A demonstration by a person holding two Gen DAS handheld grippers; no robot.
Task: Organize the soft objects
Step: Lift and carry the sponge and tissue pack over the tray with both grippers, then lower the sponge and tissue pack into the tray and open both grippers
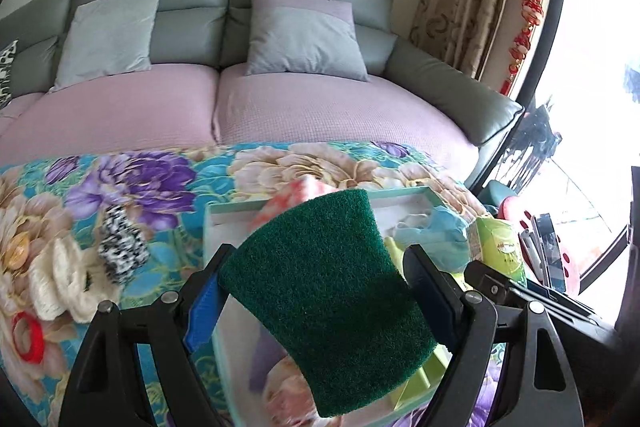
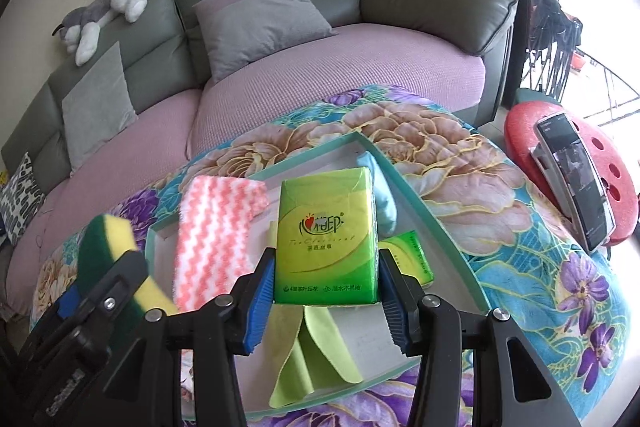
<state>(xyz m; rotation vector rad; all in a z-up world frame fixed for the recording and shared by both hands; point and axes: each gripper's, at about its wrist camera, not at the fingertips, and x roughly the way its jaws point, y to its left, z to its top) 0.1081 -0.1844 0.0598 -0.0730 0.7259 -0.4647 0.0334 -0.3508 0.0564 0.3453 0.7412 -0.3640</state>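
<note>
My left gripper (image 1: 320, 291) is shut on a green-and-yellow scouring sponge (image 1: 328, 291) and holds it above the pale green tray (image 1: 240, 205). The sponge also shows in the right wrist view (image 2: 104, 247). My right gripper (image 2: 326, 291) is shut on a green tissue pack (image 2: 328, 239) held over the same tray (image 2: 416, 195). In the tray lie a pink-and-white zigzag cloth (image 2: 216, 231), a light blue soft item (image 2: 380, 187), a second green tissue pack (image 2: 412, 259) and a lime cloth (image 2: 312, 355).
The tray sits on a floral blanket (image 1: 120, 187) over a low table. A black-and-white knitted item (image 1: 120, 247), cream yarn loops (image 1: 60, 275) and a red ring (image 1: 28, 335) lie on it at left. A red stool (image 2: 600, 163) with a phone stands at right. A sofa stands behind.
</note>
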